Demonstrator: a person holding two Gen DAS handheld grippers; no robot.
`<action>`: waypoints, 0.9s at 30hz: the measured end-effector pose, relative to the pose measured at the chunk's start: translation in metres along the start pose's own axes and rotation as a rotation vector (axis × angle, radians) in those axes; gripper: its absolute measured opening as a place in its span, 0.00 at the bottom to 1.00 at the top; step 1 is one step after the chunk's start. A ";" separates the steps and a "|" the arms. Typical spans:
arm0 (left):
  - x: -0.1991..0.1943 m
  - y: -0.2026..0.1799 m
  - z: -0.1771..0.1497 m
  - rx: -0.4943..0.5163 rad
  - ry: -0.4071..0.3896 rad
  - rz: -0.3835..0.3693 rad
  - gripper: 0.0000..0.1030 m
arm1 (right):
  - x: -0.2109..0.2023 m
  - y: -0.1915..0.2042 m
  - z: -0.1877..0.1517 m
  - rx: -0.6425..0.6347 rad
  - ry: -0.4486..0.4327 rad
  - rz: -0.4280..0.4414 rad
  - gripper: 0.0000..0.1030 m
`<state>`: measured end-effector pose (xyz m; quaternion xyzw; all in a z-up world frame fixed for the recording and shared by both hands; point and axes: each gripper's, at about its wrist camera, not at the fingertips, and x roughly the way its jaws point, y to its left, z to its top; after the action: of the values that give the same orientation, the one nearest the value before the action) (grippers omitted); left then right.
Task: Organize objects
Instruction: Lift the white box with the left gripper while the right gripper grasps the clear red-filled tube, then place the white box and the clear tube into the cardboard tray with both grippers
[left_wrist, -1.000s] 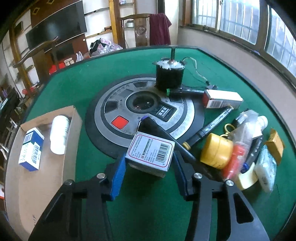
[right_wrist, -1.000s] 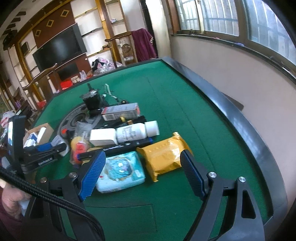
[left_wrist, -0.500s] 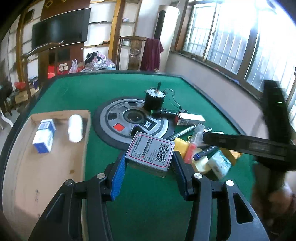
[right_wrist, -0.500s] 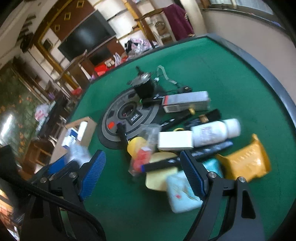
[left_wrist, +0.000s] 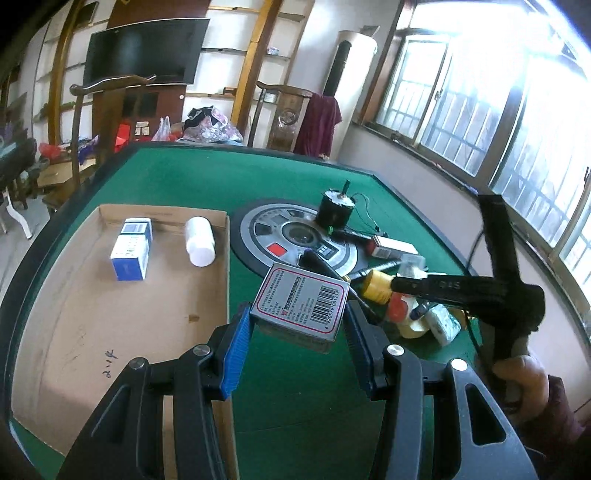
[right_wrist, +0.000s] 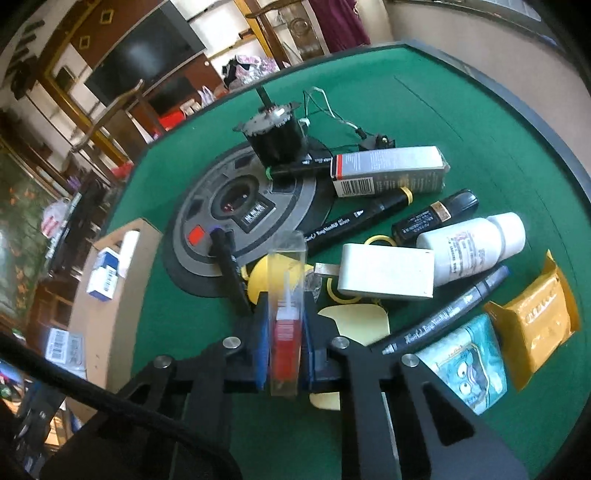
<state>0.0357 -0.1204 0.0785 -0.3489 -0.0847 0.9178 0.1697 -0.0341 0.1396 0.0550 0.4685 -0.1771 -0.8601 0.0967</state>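
My left gripper (left_wrist: 297, 315) is shut on a grey box with a barcode label (left_wrist: 301, 302) and holds it above the green felt, just right of the cardboard tray (left_wrist: 110, 325). A blue-and-white box (left_wrist: 131, 249) and a white bottle (left_wrist: 199, 240) lie in that tray. My right gripper (right_wrist: 284, 321) is down in the pile, its jaws closing tight on a clear pack with a red tube (right_wrist: 285, 328); both pads press on it. In the left wrist view the right gripper (left_wrist: 439, 286) reaches into the pile from the right.
A round grey console (right_wrist: 236, 210) sits mid-table with a black motor (right_wrist: 275, 134) on it. The pile holds a long grey box (right_wrist: 388, 171), markers, a white bottle (right_wrist: 476, 245), a white box (right_wrist: 386, 271), a yellow packet (right_wrist: 535, 321), a tissue pack (right_wrist: 465, 363) and yellow tape (right_wrist: 264, 275).
The left gripper has risen and swung left toward the tray with the box. The right gripper has come down over the pile and shut on the clear red-tube pack.
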 end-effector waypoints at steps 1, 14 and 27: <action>-0.001 0.003 0.000 -0.010 -0.006 -0.001 0.43 | -0.004 0.000 -0.001 -0.004 -0.010 0.009 0.11; -0.031 0.037 0.005 -0.047 -0.041 0.073 0.43 | -0.046 0.036 0.000 -0.081 -0.073 0.142 0.11; -0.001 0.137 0.045 -0.077 0.041 0.289 0.43 | 0.018 0.160 0.011 -0.208 0.156 0.374 0.11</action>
<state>-0.0281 -0.2495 0.0753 -0.3824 -0.0654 0.9214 0.0237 -0.0530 -0.0110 0.1102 0.4799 -0.1634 -0.8021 0.3155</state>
